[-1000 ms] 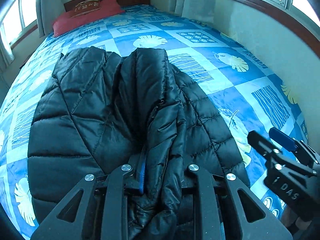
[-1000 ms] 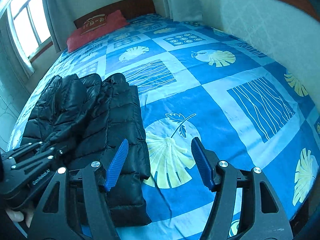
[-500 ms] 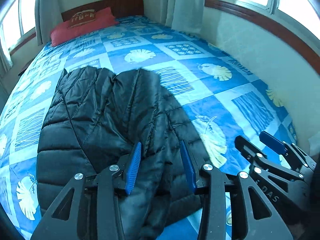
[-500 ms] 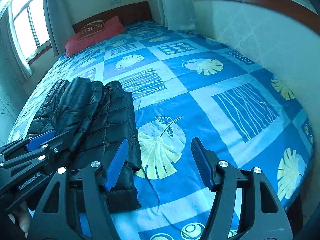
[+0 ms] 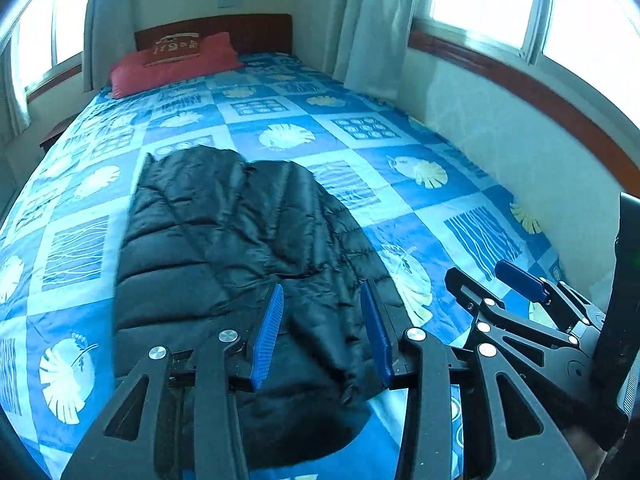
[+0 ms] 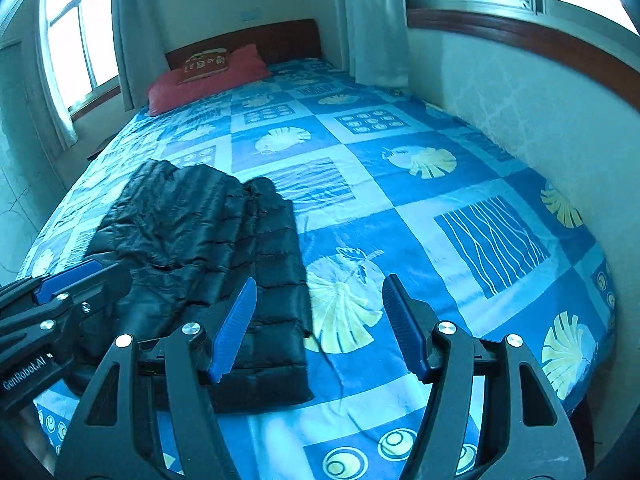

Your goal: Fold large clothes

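Note:
A black quilted puffer jacket (image 5: pixel 224 248) lies folded lengthwise on the blue patterned bed (image 5: pixel 420 208); it also shows in the right wrist view (image 6: pixel 208 248). My left gripper (image 5: pixel 324 328) is open and empty, raised above the jacket's near end. My right gripper (image 6: pixel 320 328) is open and empty, held above the bedspread just right of the jacket. Each gripper shows in the other's view: the right one (image 5: pixel 516 292) and the left one (image 6: pixel 68 280).
A red pillow (image 5: pixel 172 60) lies against the wooden headboard (image 5: pixel 256 30) at the far end. A wall (image 5: pixel 520 148) with windows runs along the bed's right side. Curtains (image 5: pixel 368 24) hang at the far corners. The bed's near edge (image 6: pixel 360 440) is below my grippers.
My left gripper opened and let go of the jacket fold, which now lies flat. Both grippers have pulled back and up, away from the jacket.

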The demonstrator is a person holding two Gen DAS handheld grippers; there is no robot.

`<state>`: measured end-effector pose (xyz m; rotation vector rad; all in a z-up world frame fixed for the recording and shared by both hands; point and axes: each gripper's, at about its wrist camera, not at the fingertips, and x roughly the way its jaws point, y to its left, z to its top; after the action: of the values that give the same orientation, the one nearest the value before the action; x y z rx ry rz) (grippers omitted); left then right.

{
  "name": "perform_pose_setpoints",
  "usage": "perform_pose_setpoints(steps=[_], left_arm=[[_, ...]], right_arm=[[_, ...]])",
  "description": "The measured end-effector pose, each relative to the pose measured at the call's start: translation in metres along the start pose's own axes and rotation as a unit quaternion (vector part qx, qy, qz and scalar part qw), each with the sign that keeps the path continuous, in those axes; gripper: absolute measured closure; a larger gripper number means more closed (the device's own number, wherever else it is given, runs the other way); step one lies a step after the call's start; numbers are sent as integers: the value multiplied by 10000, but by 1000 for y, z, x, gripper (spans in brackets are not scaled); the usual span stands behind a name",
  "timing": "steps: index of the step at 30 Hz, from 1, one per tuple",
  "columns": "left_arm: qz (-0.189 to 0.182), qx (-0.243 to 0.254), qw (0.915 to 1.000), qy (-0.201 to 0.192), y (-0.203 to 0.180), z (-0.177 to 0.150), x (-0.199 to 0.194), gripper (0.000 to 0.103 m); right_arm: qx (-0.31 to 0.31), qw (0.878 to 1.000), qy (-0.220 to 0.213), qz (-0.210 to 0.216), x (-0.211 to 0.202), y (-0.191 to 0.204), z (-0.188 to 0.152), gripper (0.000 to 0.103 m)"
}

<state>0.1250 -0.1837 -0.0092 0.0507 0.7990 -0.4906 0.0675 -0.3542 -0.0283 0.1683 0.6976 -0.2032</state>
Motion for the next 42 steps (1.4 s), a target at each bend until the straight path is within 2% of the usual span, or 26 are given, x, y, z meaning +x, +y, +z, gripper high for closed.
perform_pose_setpoints(steps=[4, 6, 8, 10, 14, 18, 21, 24, 26, 28, 30, 31, 35, 39, 42], left_arm=[[80, -316, 9992, -245, 35, -1, -24, 60], [178, -485, 9981, -348, 55, -3, -31, 49], [359, -679, 9960, -451, 81, -6, -37, 47], [507, -847, 9939, -482, 105, -10, -37, 47], [726, -1227, 9892, -334, 151, -26, -20, 41], [811, -1433, 9863, 5, 174, -44, 10, 41], [661, -1592, 9850, 90, 182, -56, 22, 40], [534, -1639, 9850, 42, 183, -59, 26, 40], [459, -1613, 9858, 29, 183, -58, 29, 40], [378, -1639, 9857, 31, 184, -59, 31, 40], [304, -1670, 9855, 45, 185, -56, 32, 40], [279, -1666, 9856, 42, 185, -55, 32, 40], [187, -1505, 9883, -178, 174, -38, 23, 40], [-14, -1250, 9922, -7, 155, -27, 40, 40], [-3, -1123, 9935, 197, 141, -30, 62, 40]], right_arm=[[-122, 9998, -41, 137, -5, 18, 3, 36], [-168, 9995, -7, 279, -3, 31, 6, 36], [-202, 9991, 17, 375, -1, 41, 9, 35], [-164, 9982, 72, 565, 6, 54, 14, 28], [-159, 9956, 359, 852, 32, 78, 19, 20], [-140, 9934, 872, 737, 70, 92, 17, 20], [30, 9913, 1118, 700, 88, 87, 9, 20], [362, 9835, 1428, 1048, 104, 80, 0, 20], [387, 9798, 1506, 1256, 108, 81, -2, 38], [241, 9817, 1418, 1252, 107, 84, -3, 62], [119, 9843, 1223, 1265, 100, 84, 1, 77], [87, 9863, 1093, 1234, 95, 82, 5, 80], [-85, 9941, 642, 872, 81, 66, 22, 85], [16, 9938, 820, 755, 100, 40, 24, 85], [49, 9923, 1010, 715, 121, 27, 16, 85]])
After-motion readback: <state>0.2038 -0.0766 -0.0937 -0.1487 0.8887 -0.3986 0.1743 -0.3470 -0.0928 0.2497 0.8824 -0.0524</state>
